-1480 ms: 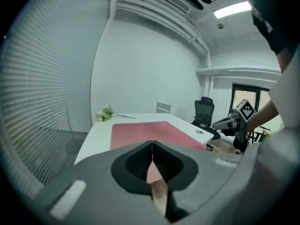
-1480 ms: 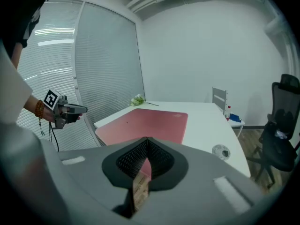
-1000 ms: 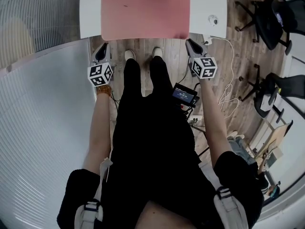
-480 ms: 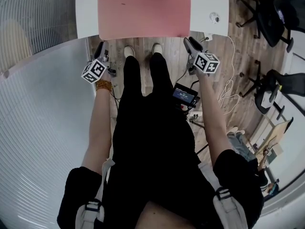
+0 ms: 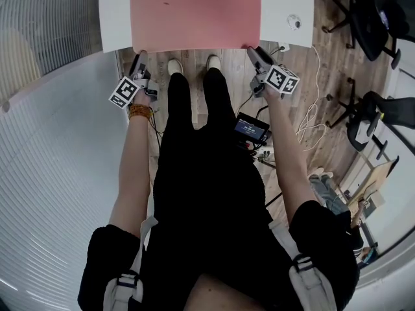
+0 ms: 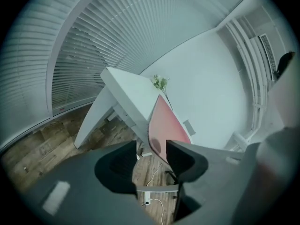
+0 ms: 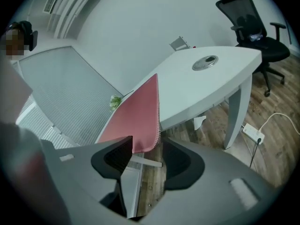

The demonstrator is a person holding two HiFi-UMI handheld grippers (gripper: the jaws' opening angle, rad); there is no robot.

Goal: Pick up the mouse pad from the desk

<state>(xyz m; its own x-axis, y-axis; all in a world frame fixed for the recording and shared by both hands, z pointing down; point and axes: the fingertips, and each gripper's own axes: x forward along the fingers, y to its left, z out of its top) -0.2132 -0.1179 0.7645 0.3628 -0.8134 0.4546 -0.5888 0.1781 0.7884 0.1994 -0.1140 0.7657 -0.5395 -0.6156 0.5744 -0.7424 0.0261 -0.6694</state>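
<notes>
A pink mouse pad [image 5: 194, 11] lies on the white desk [image 5: 285, 5], its near edge hanging slightly over the desk's front. My left gripper [image 5: 139, 58] is at the pad's near-left corner and my right gripper [image 5: 253, 52] at its near-right corner. In the left gripper view the pad [image 6: 166, 123] reaches in between the jaws of the open gripper [image 6: 151, 151]. The right gripper view shows the pad's fringed corner [image 7: 140, 116] inside the open right gripper [image 7: 146, 149]. I cannot tell whether either jaw touches it.
Black office chairs [image 5: 369, 18] [image 5: 373, 118] stand to the right on the wood floor, with a white cable [image 5: 311, 118] and power strip. Window blinds [image 5: 52, 31] line the left. The desk holds a round grommet [image 5: 294, 22] and a small plant [image 6: 161, 82].
Both grippers have moved forward and up from under the desk's front edge. The pad's two near corners now sit between their jaws.
</notes>
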